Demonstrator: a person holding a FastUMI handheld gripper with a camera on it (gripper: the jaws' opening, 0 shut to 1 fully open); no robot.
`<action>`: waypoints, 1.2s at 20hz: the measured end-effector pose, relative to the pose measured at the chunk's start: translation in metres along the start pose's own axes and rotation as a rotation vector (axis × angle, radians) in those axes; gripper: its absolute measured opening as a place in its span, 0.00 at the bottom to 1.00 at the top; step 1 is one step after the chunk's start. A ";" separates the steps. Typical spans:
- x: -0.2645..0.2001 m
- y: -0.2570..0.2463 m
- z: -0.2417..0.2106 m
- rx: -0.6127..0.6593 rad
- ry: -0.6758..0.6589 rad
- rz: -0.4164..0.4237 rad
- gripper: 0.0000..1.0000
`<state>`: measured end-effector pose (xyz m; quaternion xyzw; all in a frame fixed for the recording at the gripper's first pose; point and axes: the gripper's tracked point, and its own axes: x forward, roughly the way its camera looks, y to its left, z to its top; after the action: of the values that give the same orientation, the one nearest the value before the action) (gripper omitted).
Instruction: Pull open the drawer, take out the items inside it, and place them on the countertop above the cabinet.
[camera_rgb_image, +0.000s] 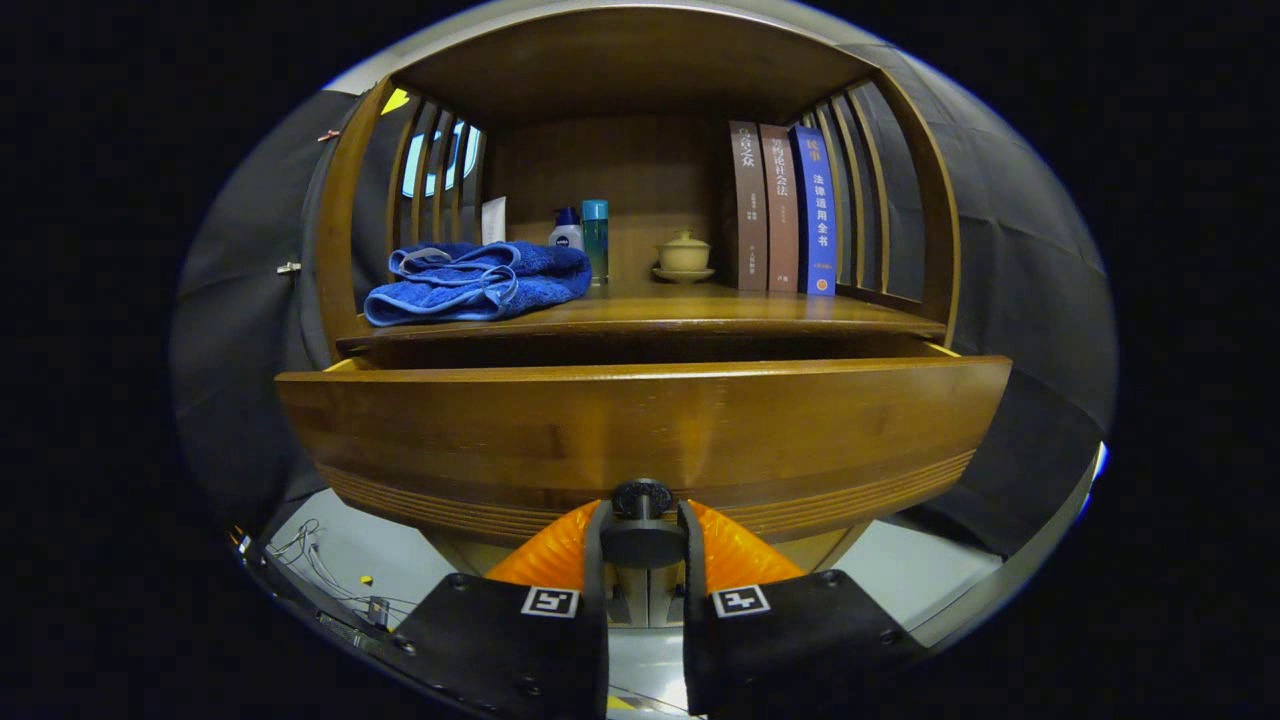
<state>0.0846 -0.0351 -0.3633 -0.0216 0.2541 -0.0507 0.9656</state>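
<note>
Item 1: gripper (643, 520), lower centre of frame, fingers clenched on the drawer knob (642, 498), one finger each side, both pressing it. Item 2: drawer (640, 430), mid-frame, wide wooden front w/ grooved band along lower edge; sits proud of the cabinet, dark gap showing betw. its top edge and the countertop (700, 308) above, pale side rails visible at both ends, so judged partly pulled out. Drawer interior hidden behind the front from this angle; contents can't be told. Item 3: countertop, centre of frame, already carries: blue towel (475, 282) folded at left, hanging a bit over front edge; white tube (494, 220) behind it; small bottles (583, 234) at centre-left, one white w/ blue cap, one teal; lidded cup on saucer (684, 255) at centre; three upright books (783, 208) at right against the slatted side. Whether any of these came from the drawer can't be told. Free space: approx. the front strip right of the towel, ahead of cup and books. Status: step 1 (pull open) under way, not judged complete, opening looks too narrow to reach in. Left to do: finish the pull, let go of knob, lift out whatever is inside, set it on countertop. Risk note: towel overhang is near the drawer gap, could snag when items come up
</note>
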 end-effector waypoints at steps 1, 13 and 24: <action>-0.009 0.000 -0.003 0.003 0.007 0.001 0.34; -0.090 -0.008 -0.036 0.016 0.054 0.004 0.33; -0.124 -0.019 -0.016 0.021 -0.022 -0.031 0.79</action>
<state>-0.0327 -0.0409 -0.3155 -0.0161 0.2426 -0.0681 0.9676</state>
